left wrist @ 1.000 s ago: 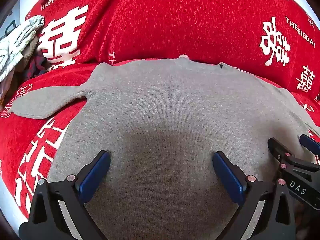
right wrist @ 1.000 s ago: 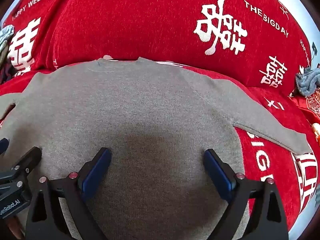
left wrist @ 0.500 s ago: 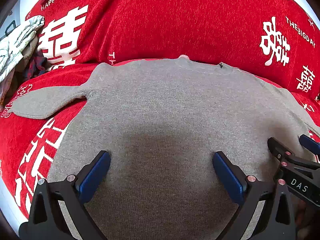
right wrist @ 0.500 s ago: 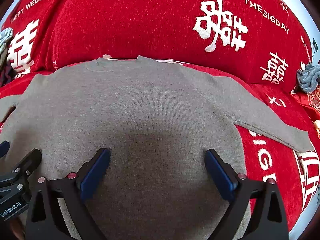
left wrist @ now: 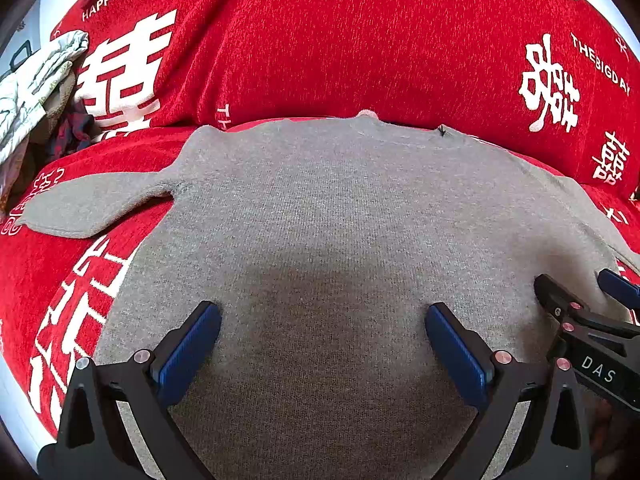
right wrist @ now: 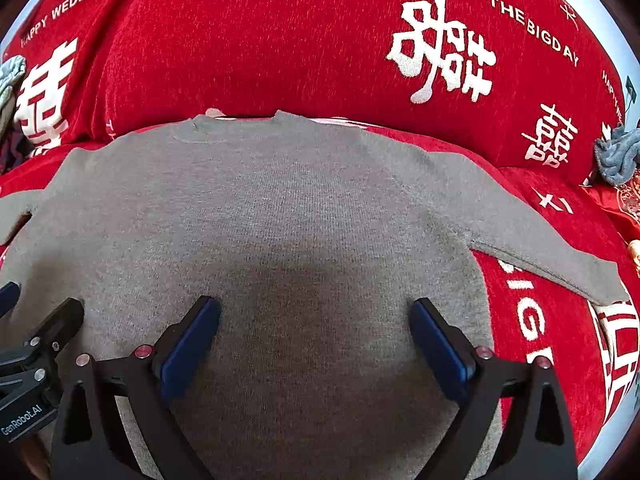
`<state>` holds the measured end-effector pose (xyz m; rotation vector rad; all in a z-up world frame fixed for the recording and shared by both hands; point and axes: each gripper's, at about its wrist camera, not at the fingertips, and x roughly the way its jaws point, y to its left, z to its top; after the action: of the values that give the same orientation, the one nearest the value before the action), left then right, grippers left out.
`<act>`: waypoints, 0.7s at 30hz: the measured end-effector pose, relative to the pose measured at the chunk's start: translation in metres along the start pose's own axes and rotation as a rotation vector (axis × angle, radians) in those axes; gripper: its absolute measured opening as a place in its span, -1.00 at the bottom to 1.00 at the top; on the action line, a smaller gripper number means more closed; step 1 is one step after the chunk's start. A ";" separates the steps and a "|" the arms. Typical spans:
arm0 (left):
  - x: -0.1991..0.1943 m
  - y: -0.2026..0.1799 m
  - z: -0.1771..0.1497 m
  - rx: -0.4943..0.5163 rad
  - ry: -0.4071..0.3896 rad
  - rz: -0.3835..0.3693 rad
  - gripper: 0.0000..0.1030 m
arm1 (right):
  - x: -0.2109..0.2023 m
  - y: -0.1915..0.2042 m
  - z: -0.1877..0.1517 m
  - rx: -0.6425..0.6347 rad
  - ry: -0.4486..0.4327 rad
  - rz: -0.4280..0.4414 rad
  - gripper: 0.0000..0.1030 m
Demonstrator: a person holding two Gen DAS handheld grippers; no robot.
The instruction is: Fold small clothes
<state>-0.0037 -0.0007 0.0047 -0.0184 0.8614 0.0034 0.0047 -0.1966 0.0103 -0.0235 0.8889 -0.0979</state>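
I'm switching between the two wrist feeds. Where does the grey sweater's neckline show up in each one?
Left wrist view: the neckline sits at top centre-right of the grey sweater, against the red sofa back.
Right wrist view: the neckline sits at top centre-left of the sweater.
Shared landmark: the large white double-happiness character on the sofa back, to the right of the neckline in both.

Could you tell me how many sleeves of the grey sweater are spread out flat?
2: the left sleeve lies out to the left, the right sleeve out to the right.
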 end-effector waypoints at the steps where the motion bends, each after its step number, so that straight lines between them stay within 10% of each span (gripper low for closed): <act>1: 0.000 0.000 0.000 0.000 0.000 0.000 1.00 | 0.000 0.000 0.000 0.000 0.000 0.000 0.89; 21: 0.001 0.001 -0.001 -0.001 -0.001 -0.001 1.00 | 0.007 -0.003 0.005 0.022 0.096 0.004 0.89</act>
<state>-0.0039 0.0001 0.0039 -0.0193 0.8600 0.0027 0.0126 -0.2008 0.0083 0.0036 0.9836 -0.1063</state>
